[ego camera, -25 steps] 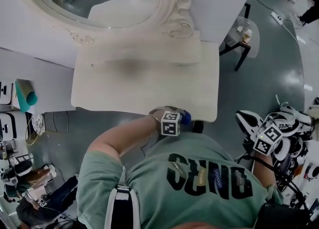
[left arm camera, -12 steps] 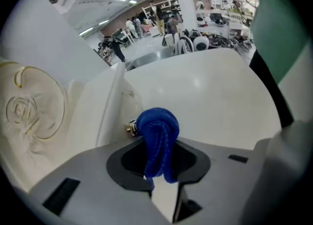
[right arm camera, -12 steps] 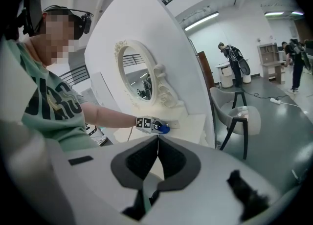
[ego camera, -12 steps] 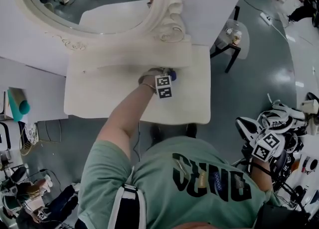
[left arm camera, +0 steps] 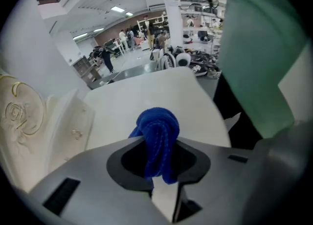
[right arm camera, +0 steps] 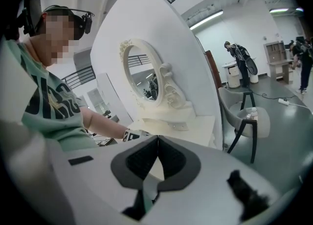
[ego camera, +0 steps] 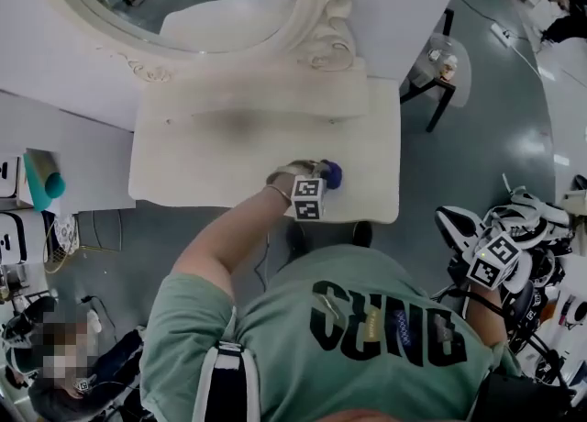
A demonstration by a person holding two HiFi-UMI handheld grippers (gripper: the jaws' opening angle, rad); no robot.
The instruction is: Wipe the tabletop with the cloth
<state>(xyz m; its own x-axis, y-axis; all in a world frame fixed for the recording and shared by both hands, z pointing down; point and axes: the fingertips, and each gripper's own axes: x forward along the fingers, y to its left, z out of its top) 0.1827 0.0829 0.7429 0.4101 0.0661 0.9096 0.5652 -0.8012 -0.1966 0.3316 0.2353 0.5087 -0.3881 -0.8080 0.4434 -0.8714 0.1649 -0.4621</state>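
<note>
Cream-white rectangular tabletop [ego camera: 220, 159] fills the head view's centre. Lower right, the right gripper [right arm camera: 157, 146] has its jaws pressed together, empty. The left gripper [left arm camera: 159, 142] clamps the bunched blue cloth [left arm camera: 157, 121], seemingly touching the tabletop's front edge.

Top of mirror [ego camera: 188, 3] cropped; cloth [ego camera: 333, 173] partly hidden behind left tongs [ego camera: 323, 178].
</note>
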